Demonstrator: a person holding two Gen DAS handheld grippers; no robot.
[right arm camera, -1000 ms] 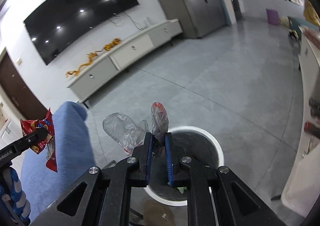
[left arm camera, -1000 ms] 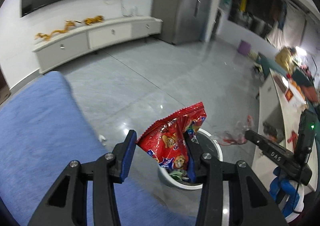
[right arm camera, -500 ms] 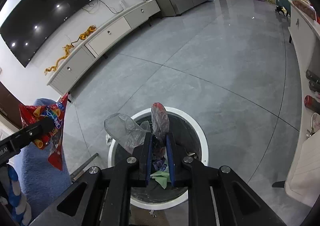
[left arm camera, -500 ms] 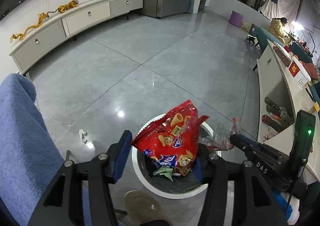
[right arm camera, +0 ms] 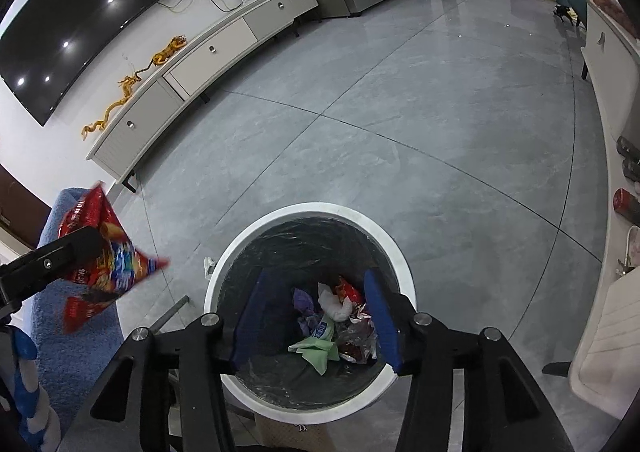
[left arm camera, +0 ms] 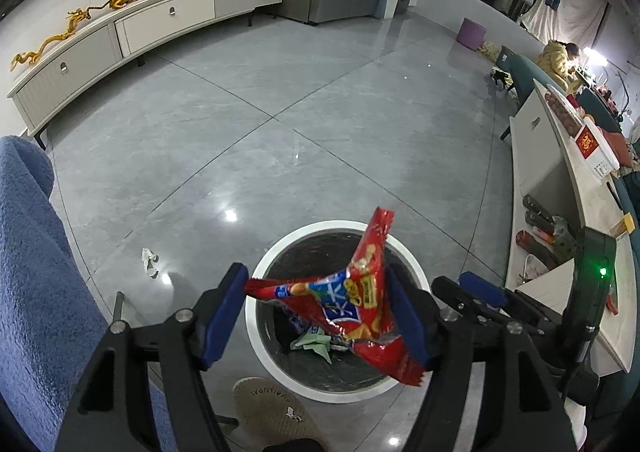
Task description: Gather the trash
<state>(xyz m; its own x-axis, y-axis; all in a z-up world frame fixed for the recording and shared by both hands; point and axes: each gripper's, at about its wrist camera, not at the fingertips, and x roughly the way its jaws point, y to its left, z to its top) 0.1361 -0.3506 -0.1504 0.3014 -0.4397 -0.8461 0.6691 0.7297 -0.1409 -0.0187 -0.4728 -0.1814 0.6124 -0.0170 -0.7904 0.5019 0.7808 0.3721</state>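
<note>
A white round bin (left arm camera: 280,248) with a dark liner stands on the grey floor, directly under both grippers. My left gripper (left arm camera: 315,271) hangs over it, its jaws opening. A red snack bag (left arm camera: 360,304) lies tilted and loose between the pads, leaning on the right-hand one. From the right wrist view the same bag (right arm camera: 108,252) shows blurred beside the left gripper's finger (right arm camera: 60,252). My right gripper (right arm camera: 315,275) is above the bin (right arm camera: 308,209), jaws opening, nothing between them. Crumpled clear plastic (right arm camera: 358,332) lies in the bin among other wrappers.
A blue upholstered seat (left arm camera: 36,252) fills the left side. A beige slipper (left arm camera: 276,408) is at the bin's near edge. A white paper scrap (left arm camera: 150,262) lies on the floor to the left. A white counter (left arm camera: 560,211) runs along the right, a low cabinet (left arm camera: 140,31) at the far wall.
Both grippers came down over the bin. The right one opened and the clear plastic dropped out of it. The left jaws widened and the red bag tipped over sideways.
</note>
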